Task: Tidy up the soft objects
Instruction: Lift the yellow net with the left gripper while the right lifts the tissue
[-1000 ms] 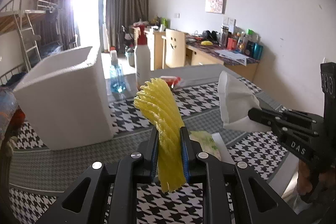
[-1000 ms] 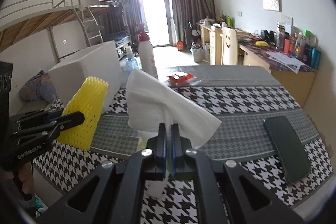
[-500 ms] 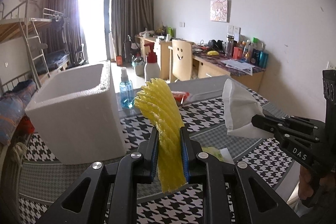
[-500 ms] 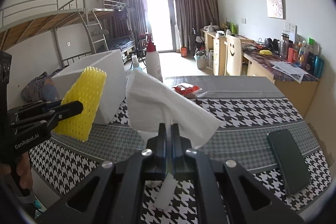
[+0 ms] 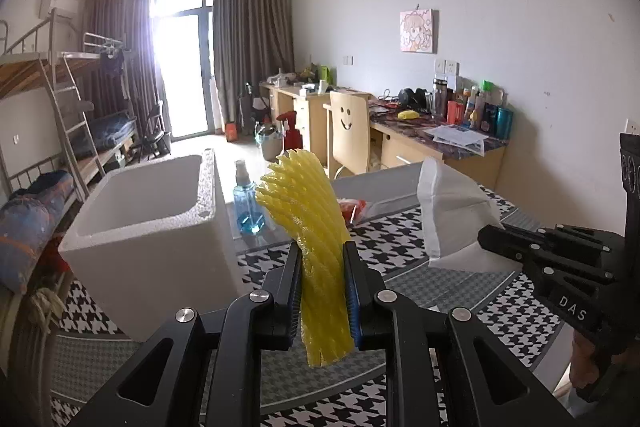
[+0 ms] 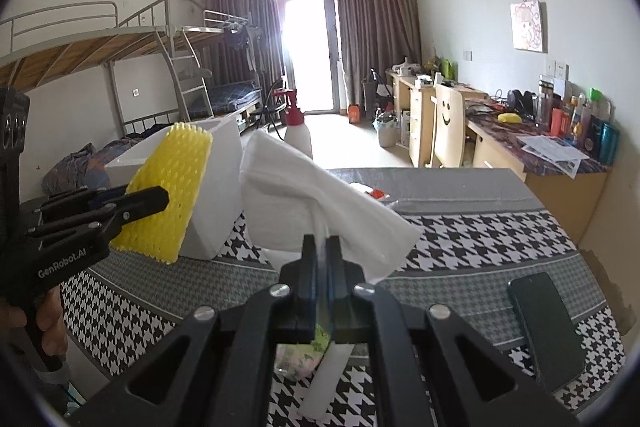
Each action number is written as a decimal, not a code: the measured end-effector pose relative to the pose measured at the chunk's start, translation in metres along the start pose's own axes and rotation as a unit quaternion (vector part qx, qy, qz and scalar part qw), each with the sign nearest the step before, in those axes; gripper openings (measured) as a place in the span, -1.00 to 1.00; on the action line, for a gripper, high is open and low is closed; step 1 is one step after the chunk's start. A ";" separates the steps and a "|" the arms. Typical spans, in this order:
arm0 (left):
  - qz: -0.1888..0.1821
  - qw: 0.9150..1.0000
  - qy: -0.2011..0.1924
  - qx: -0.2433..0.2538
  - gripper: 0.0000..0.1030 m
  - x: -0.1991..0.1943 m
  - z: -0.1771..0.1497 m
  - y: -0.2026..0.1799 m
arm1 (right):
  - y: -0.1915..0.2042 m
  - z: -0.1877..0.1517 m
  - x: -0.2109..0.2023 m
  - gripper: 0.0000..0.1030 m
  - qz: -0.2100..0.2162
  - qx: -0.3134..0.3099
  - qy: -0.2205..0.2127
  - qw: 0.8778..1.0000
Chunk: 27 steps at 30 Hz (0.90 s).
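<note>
The left gripper (image 5: 322,289) is clamped on a yellow foam net sleeve (image 5: 308,211) at frame centre and the right gripper (image 6: 321,277) on a white tissue (image 6: 316,203), both above the table, so neither has reached the empty foam box (image 5: 152,227) at left.

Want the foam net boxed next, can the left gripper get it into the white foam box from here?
Probably yes: the left gripper holds the yellow foam net, and the white foam box stands open-topped just ahead to its left, with nothing between.
</note>
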State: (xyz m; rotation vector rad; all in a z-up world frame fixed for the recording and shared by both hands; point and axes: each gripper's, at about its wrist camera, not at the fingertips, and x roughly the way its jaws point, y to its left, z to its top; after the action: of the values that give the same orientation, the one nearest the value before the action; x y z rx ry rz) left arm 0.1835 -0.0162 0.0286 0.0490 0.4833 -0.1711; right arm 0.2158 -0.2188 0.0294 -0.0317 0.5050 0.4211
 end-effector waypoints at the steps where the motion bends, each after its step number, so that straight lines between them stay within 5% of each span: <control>1: 0.001 1.000 -0.001 0.001 -0.60 0.000 0.001 0.000 | 0.001 0.001 0.000 -0.88 0.000 -0.001 -0.001 1.000; 27: 0.020 0.999 -0.039 -0.008 -0.60 -0.018 0.035 0.028 | 0.024 0.048 0.008 -0.88 0.013 -0.036 -0.029 0.999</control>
State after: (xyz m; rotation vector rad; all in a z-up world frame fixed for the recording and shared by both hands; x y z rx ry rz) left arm 0.1886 0.0115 0.0679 0.0353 0.4065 -0.1299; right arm 0.2347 -0.1879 0.0691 -0.0814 0.4344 0.4646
